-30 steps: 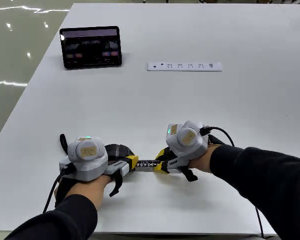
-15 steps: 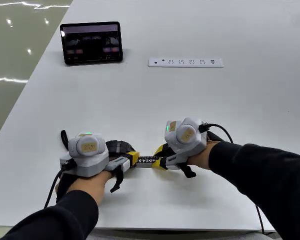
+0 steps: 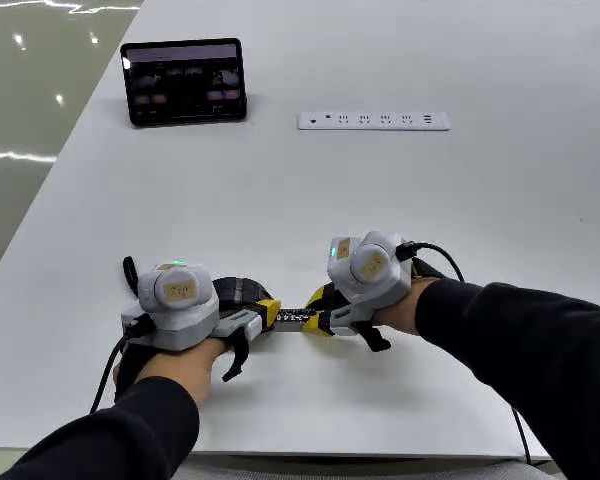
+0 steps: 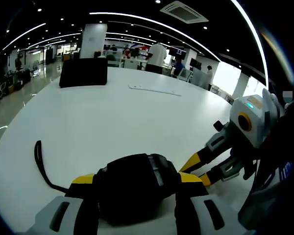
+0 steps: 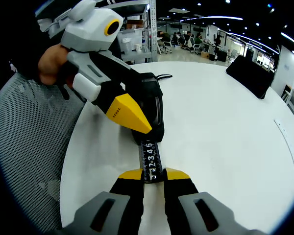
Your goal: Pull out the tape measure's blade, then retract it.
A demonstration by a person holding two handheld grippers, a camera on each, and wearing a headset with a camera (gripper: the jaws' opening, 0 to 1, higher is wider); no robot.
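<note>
The left claw (image 4: 137, 180) is clamping the tape measure's case (image 5: 151, 105) on the tabletop's (image 3: 380, 220) near edge while the right claw (image 5: 151, 175) is pinching the barely drawn blade (image 5: 149, 164), which is risking slipping free and snapping back should that narrow grip loosen.

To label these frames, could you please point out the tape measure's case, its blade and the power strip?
case (image 4: 134, 188): left gripper view, black top.
blade (image 5: 150, 159): right gripper view, numbered face.
power strip (image 3: 373, 121): head view, middle.
</note>
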